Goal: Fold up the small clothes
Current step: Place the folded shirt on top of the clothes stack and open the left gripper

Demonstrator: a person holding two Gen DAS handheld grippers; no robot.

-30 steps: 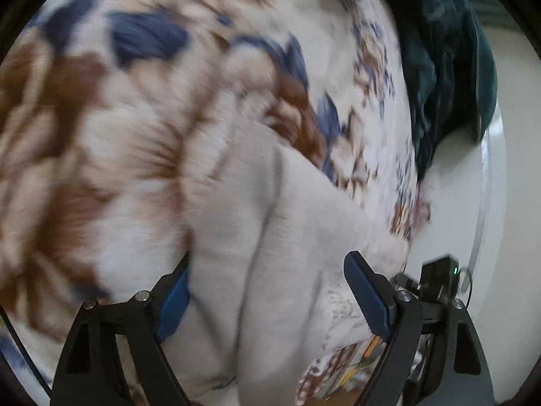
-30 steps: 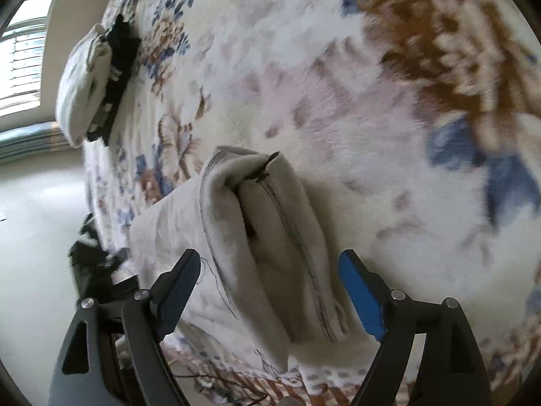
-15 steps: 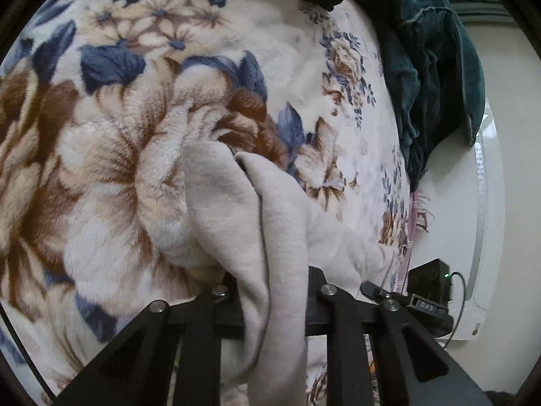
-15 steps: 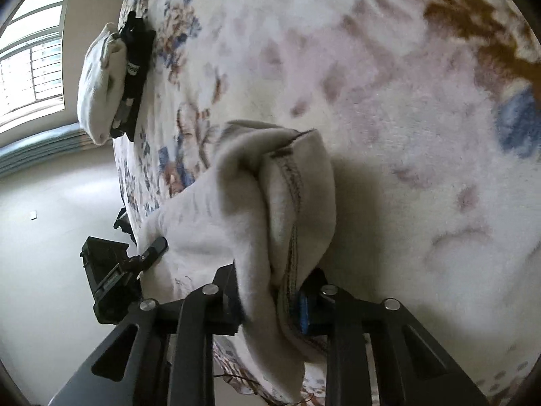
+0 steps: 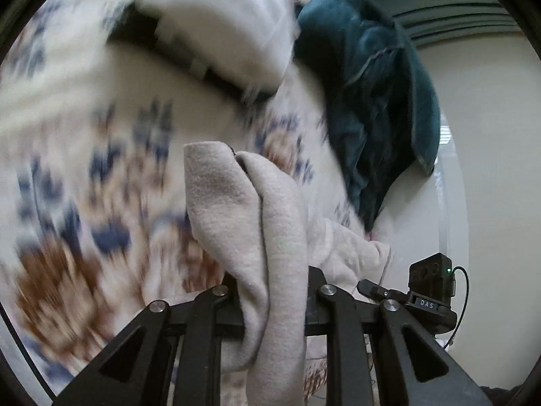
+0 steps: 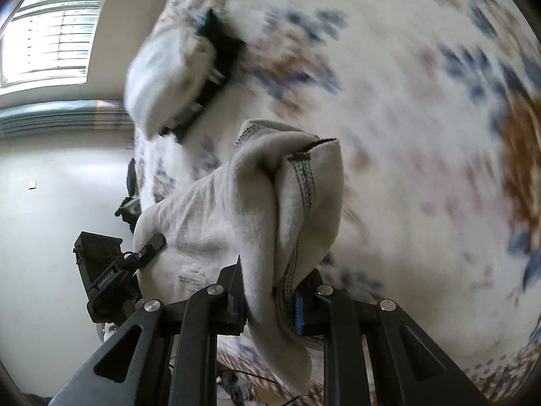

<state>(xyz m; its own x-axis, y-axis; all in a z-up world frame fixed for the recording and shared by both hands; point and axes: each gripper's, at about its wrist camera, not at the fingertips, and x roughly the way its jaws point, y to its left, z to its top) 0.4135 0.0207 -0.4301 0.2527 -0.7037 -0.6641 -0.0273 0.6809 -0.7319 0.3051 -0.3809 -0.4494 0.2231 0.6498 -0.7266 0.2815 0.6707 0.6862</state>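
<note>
Jaws of both grippers pinch the beige garment (image 5: 267, 237) between them.

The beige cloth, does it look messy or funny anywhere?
Nothing damaged. The beige cloth is bunched where each hand-held gripper, left and right, pinches it, seam stitching facing outward. The teal garment lies crumpled at the blanket's edge.

The left gripper (image 5: 270, 308) clamps a beige fleece garment (image 5: 250, 223) above the floral blanket (image 5: 84, 155); a teal cloth (image 5: 375, 101) lies beyond.
</note>
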